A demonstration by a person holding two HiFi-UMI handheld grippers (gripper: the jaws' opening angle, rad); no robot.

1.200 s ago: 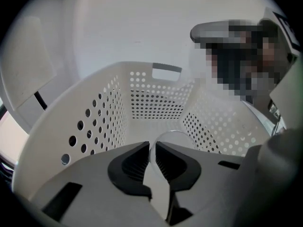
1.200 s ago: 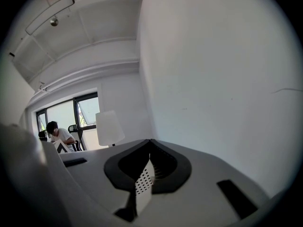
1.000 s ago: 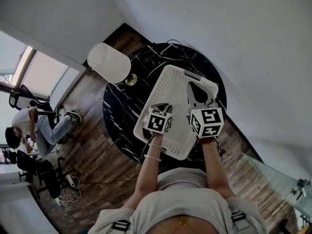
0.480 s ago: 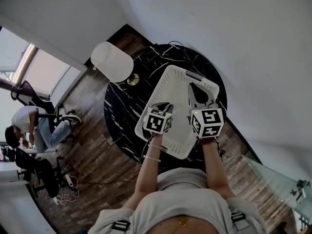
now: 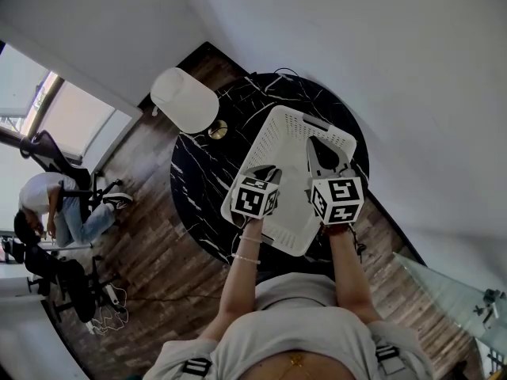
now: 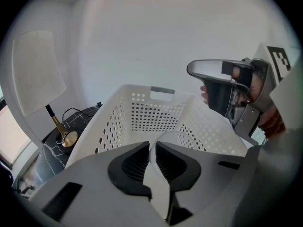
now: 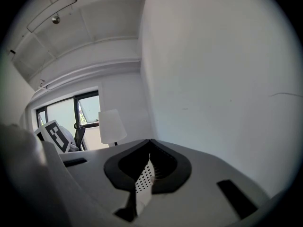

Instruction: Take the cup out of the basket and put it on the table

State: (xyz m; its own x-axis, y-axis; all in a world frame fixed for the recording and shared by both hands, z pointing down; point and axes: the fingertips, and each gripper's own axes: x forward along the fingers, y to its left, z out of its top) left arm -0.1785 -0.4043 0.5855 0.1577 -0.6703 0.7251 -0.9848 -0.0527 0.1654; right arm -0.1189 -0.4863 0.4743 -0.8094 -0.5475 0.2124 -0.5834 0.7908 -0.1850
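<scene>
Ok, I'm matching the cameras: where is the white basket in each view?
Head view: basket in the centre, on the black table.
Left gripper view: fills the middle, beyond the jaws.
Right gripper view: only a perforated strip between the jaws.
Shared landmark: the white lamp shade.

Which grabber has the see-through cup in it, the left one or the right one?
The left gripper: its fingers pinch the clear cup by its rim. The right gripper has its fingers on the white basket, gripping its holey wall instead.

I count: one basket, one cup, one table, one lamp; two claws: left gripper, right gripper.
</scene>
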